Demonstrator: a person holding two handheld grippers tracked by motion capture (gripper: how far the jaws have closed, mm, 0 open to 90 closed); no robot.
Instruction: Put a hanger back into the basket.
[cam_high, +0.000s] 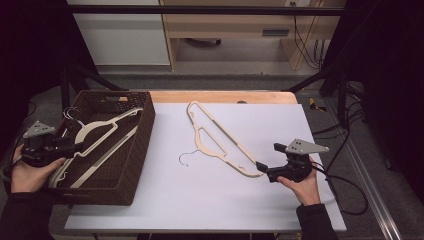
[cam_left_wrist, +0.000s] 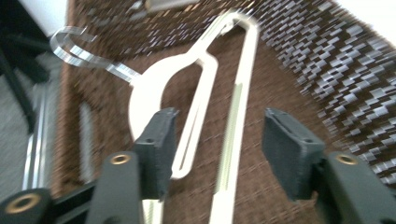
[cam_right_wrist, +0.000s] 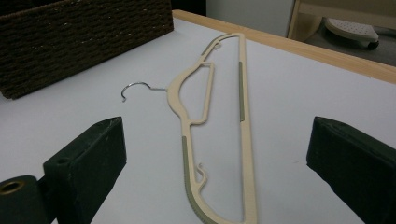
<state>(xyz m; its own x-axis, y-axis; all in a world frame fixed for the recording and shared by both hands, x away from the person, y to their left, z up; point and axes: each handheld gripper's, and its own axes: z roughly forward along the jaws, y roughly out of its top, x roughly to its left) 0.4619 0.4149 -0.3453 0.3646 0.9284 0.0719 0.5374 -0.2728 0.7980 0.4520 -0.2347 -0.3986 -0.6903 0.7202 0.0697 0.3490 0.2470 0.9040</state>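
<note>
Right tongs (cam_right_wrist: 215, 186) nearest, jaws apart, empty, at near end of cream hanger (cam_high: 218, 137) flat on worktop (cam_high: 200, 200); long axis runs straight away from tongs toward far-left. Left tongs (cam_left_wrist: 217, 140) apart over second hanger (cam_left_wrist: 187, 93) in basket (cam_high: 142, 145). Right hand closer

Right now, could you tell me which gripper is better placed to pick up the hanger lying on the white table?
Right. The right gripper, jaws open, sits at the end of the table hanger. The left gripper is over the basket, jaws open around another hanger.
</note>
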